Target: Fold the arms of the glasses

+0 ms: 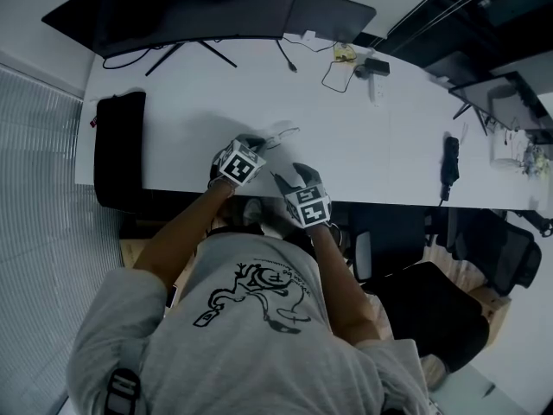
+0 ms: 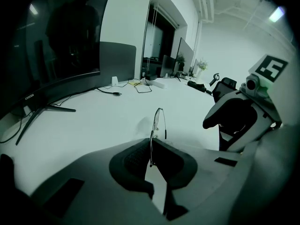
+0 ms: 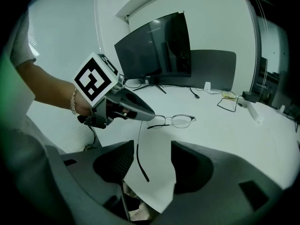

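Thin wire-rimmed glasses (image 1: 283,133) are held just above the white table (image 1: 389,137) near its front edge. My left gripper (image 1: 256,145) is shut on the frame at one hinge end. In the left gripper view the rim (image 2: 158,122) runs edge-on out from between the pads (image 2: 133,156). In the right gripper view the lenses (image 3: 180,121) face me. One dark arm (image 3: 140,158) hangs down from the hinge, unfolded, between the jaws of my right gripper (image 3: 149,161), which stands open and touches nothing. A second arm lies behind the lenses.
A curved black monitor (image 1: 173,7) stands at the table's back. A black pad (image 1: 119,145) lies at the left end. Cables and small items (image 1: 346,67) sit at the back right, a black device (image 1: 449,162) at the right. The person's body is at the front edge.
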`<control>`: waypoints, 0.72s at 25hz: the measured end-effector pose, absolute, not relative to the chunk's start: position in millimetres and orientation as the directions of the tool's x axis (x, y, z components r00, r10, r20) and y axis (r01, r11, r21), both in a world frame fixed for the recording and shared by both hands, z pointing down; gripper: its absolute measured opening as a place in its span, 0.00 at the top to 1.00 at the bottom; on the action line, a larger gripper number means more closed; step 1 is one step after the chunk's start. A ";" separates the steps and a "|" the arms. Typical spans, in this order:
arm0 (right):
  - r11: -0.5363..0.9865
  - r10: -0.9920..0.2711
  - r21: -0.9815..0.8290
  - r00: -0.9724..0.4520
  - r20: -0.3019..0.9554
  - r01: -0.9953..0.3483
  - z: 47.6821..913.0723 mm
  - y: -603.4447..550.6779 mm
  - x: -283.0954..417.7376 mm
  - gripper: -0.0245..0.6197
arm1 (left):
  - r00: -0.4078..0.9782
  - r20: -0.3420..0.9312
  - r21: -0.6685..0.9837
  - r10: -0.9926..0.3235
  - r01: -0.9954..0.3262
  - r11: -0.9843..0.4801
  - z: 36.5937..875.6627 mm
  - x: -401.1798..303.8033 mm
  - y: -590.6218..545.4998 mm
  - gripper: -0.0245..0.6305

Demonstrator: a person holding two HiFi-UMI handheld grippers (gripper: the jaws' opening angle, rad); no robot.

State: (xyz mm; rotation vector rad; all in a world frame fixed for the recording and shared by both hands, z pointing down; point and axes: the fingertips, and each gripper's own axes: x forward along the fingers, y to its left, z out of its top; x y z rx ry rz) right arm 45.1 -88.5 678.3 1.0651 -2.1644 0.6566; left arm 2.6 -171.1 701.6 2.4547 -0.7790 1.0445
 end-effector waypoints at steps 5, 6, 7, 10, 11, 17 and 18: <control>0.562 -0.489 -0.138 -0.463 0.739 -0.815 689.8 -77.9 36.8 0.38 | 0.574 0.736 0.114 -0.360 -0.629 -0.769 699.4 0.3 -173.9 0.91; 0.563 -0.486 -0.132 -0.456 0.746 -0.816 692.7 -76.5 36.6 0.34 | 0.572 0.738 0.117 -0.360 -0.633 -0.766 699.5 -0.7 -173.7 0.91; 0.562 -0.484 -0.126 -0.448 0.751 -0.818 695.7 -75.3 36.8 0.31 | 0.569 0.740 0.119 -0.359 -0.636 -0.762 699.7 -1.9 -173.1 0.91; 0.553 -0.485 -0.107 -0.423 0.766 -0.826 704.3 -73.4 39.8 0.30 | 0.569 0.738 0.123 -0.363 -0.642 -0.757 698.4 -3.9 -172.3 0.91; 0.551 -0.484 -0.100 -0.415 0.770 -0.829 706.8 -72.8 41.4 0.30 | 0.571 0.736 0.125 -0.364 -0.643 -0.756 697.8 -4.3 -172.0 0.91; 0.531 -0.490 -0.067 -0.370 0.789 -0.844 716.2 -71.5 54.9 0.30 | 0.587 0.728 0.153 -0.354 -0.644 -0.750 691.7 -3.0 -167.7 0.91; 0.524 -0.493 -0.064 -0.363 0.790 -0.850 717.5 -71.7 57.5 0.30 | 0.591 0.728 0.162 -0.348 -0.641 -0.750 690.8 -2.7 -165.9 0.91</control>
